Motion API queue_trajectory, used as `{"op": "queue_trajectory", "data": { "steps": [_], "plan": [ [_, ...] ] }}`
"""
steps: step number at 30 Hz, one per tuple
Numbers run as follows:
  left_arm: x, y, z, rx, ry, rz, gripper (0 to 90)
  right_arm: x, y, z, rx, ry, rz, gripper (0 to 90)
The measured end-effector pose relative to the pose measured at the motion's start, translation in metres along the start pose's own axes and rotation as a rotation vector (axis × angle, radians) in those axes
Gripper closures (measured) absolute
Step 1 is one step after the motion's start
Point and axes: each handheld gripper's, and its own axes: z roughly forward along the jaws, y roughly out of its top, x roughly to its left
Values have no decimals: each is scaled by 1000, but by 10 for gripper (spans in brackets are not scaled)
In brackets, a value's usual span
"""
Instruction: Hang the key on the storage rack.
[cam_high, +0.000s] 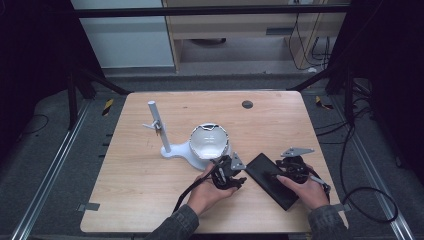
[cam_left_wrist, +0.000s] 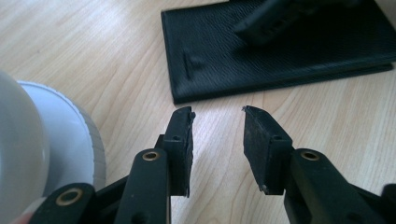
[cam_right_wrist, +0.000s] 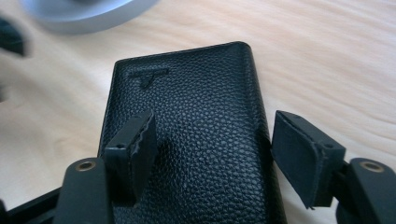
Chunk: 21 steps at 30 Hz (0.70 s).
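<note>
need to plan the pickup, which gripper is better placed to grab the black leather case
Right. The right gripper hangs open directly over the black leather case, one jaw above it, the other past its edge. The left gripper is open over bare table, short of the case's end.

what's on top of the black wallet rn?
The right gripper is over the black wallet, jaws open: one above its leather, the other past its edge. Nothing else lies on the visible cover; the part beneath the gripper is hidden.
</note>
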Motion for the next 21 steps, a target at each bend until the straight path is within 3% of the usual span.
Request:
{"op": "queue_trajectory", "data": {
  "steps": [9, 14, 21],
  "plan": [
    [3, -19, -5, 24, 0, -22, 642, 35, 0, 2, 18, 65, -129, 349],
    [4, -30, -10, 31, -19, -37, 638, 35, 0, -6, -26, 51, -124, 315],
    [3, -35, -5, 81, -50, -9, 647, 36, -4, -27, -75, 25, -114, 292]
  ]
}}
